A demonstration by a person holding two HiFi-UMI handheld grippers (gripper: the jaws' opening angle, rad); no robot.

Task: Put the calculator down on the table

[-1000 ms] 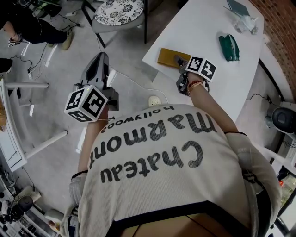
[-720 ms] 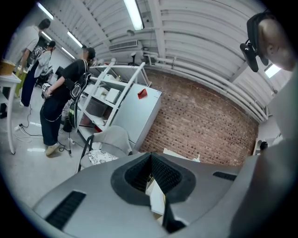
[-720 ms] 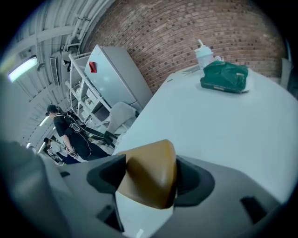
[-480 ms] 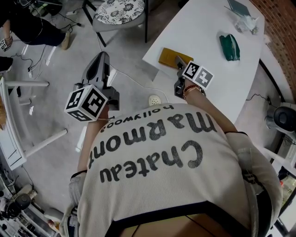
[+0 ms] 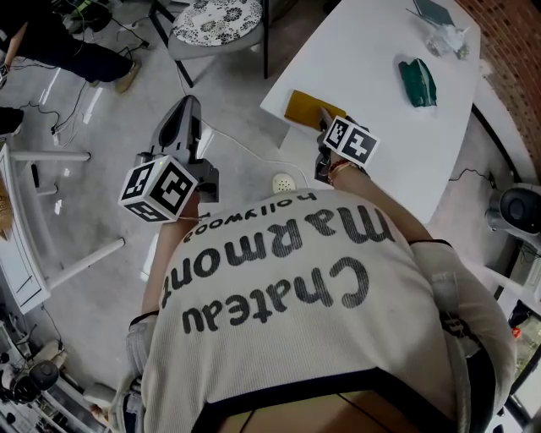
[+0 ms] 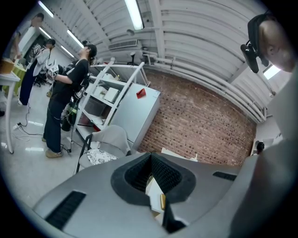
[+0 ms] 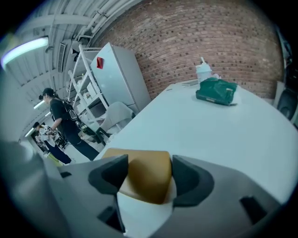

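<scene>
Presently: white table (image 5: 397, 127) fills the upper right of the head view. A chair with a patterned seat (image 5: 215, 21) sits at top centre. The left gripper (image 5: 187, 106) is at mid-left over the floor, jaws together, nothing between them. The mustard-yellow calculator (image 5: 303, 106) lies at the table's near-left edge, just left of frame centre. The right gripper (image 7: 148, 174) is angled down over it. Its jaws stand wide and have just been closing, with the calculator between them and the pads against its two sides. A dark green pouch (image 5: 418, 83) lies well apart at upper right.
</scene>
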